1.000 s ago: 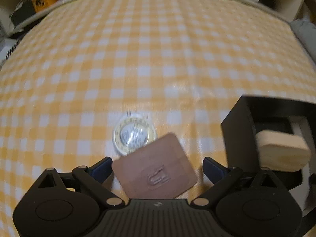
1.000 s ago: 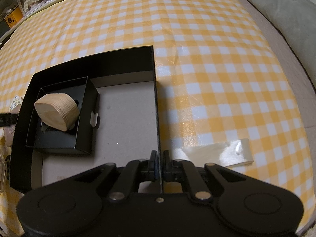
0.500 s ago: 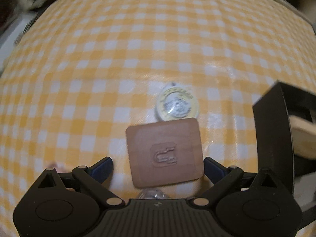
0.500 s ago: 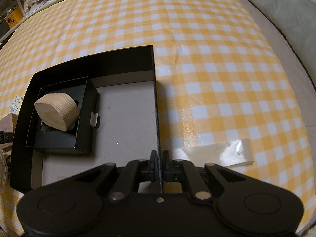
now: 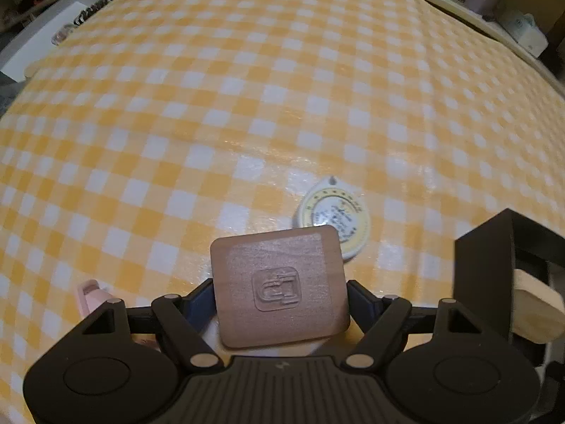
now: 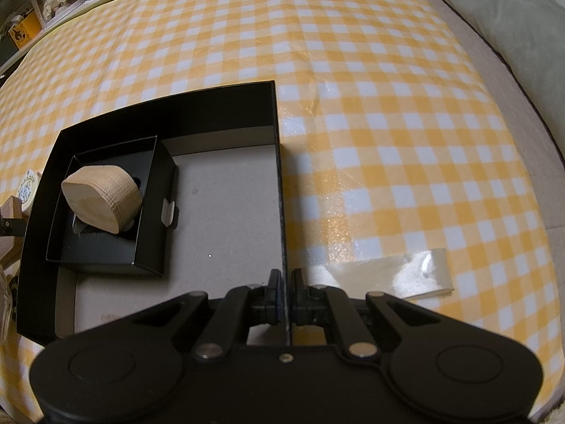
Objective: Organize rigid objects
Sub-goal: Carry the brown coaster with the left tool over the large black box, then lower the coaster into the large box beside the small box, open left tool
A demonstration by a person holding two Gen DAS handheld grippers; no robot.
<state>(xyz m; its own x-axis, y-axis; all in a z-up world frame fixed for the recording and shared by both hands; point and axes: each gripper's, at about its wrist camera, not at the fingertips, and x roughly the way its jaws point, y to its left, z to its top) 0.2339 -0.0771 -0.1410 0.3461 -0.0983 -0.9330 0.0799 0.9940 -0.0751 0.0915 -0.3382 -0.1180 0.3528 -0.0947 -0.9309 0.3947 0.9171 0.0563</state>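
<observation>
A brown square wooden tile [image 5: 279,286] with an embossed logo lies flat on the yellow checked cloth. It sits between the fingers of my left gripper [image 5: 280,296], whose jaws are closing; the blue pads touch its left and right edges. A large black box [image 6: 212,106] holds a smaller black box [image 6: 148,247] with a pale wooden block [image 6: 102,199] in it. My right gripper [image 6: 285,279] is shut on the large box's thin right wall. In the left wrist view the box corner [image 5: 483,272] and the pale block [image 5: 533,314] show at the right.
A round cream tape measure [image 5: 333,217] lies just beyond the tile, partly behind it. A pink object [image 5: 92,295] peeks out by the left finger. A strip of clear tape [image 6: 406,275] lies right of the box. A grey cushion [image 6: 494,10] borders the far right.
My left gripper rolled and shifted, so the tile now sits square between its fingers, and the jaws narrowed onto its edges. The right gripper and the box have not moved.
</observation>
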